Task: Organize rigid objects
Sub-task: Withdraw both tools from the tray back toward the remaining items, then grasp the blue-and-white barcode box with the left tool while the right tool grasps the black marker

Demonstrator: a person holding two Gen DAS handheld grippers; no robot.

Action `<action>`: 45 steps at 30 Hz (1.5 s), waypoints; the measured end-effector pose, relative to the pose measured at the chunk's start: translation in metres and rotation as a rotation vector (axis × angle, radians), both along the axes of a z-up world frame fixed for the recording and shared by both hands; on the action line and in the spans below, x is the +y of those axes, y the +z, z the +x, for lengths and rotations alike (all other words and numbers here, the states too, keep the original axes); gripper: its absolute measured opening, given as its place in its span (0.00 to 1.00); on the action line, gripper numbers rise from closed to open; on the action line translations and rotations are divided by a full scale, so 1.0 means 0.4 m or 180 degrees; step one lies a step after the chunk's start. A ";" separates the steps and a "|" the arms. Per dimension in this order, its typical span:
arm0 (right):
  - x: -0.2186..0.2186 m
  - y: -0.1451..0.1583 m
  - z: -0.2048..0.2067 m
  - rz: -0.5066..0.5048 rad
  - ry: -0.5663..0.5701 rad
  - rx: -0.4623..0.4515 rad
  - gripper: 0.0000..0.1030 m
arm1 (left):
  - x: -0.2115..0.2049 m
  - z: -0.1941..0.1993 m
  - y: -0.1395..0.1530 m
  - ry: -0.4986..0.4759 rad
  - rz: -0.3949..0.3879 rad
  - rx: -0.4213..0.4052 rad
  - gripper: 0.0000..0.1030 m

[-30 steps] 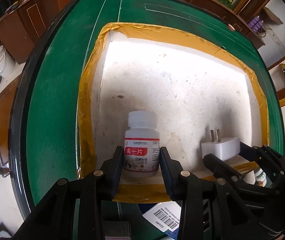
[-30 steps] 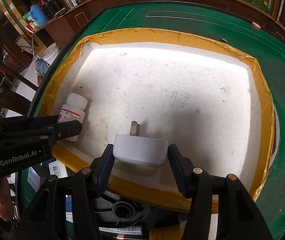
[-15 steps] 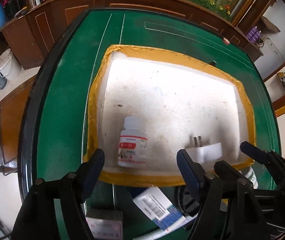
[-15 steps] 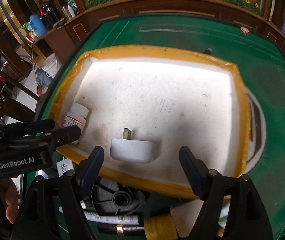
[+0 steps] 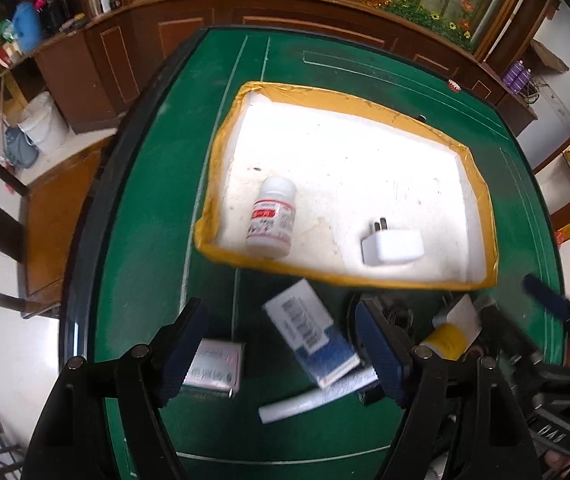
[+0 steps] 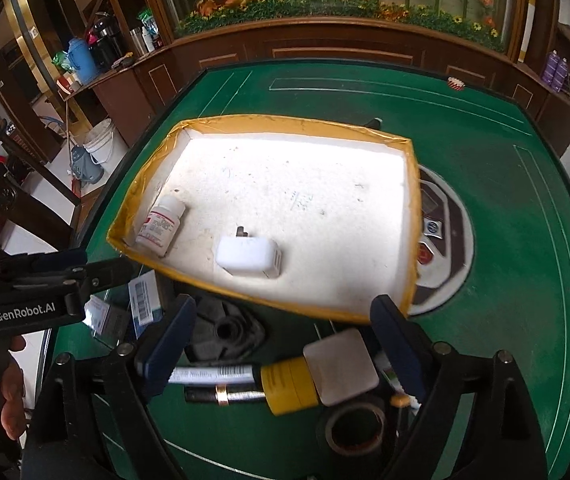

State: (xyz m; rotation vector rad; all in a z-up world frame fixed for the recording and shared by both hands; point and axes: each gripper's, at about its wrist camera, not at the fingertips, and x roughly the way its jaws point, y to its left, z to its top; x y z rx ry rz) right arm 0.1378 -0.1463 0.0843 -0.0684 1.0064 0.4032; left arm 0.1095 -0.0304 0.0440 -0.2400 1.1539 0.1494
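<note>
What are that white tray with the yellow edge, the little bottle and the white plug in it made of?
Tray: probably white foam, going by its matte, pitted, stained floor; the rim looks wrapped in glossy yellow tape.
Bottle: likely plastic, smooth and opaque white, with a printed paper label.
Plug: seemingly hard smooth white plastic, with metal prongs.

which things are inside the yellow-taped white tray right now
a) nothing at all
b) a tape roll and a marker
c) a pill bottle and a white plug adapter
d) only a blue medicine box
c: the pill bottle stands near the tray's left wall and the white plug adapter lies to its right, prongs pointing away; the other clutter sits outside on the green table, and both grippers are open and empty.
</note>
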 end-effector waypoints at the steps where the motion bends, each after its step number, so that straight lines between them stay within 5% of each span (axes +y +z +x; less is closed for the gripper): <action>1: -0.006 0.009 -0.015 -0.0018 -0.0005 -0.0133 0.86 | -0.004 -0.010 0.002 0.0004 0.0031 -0.0012 0.78; 6: -0.025 0.044 -0.096 -0.0168 0.0071 -0.0761 0.89 | -0.022 -0.052 0.000 0.0004 0.0033 -0.0010 0.78; 22: -0.084 0.053 -0.199 -0.0223 0.0078 -0.1058 0.96 | -0.062 -0.095 -0.033 0.0003 0.0002 0.0097 0.80; 28: -0.084 0.040 -0.216 -0.0246 0.0154 -0.1039 1.00 | -0.065 -0.085 -0.042 0.0040 -0.0031 0.0112 0.89; 45: -0.127 -0.006 -0.216 -0.0274 0.0068 -0.0713 1.00 | -0.016 -0.010 -0.089 0.0355 -0.0343 0.0336 0.90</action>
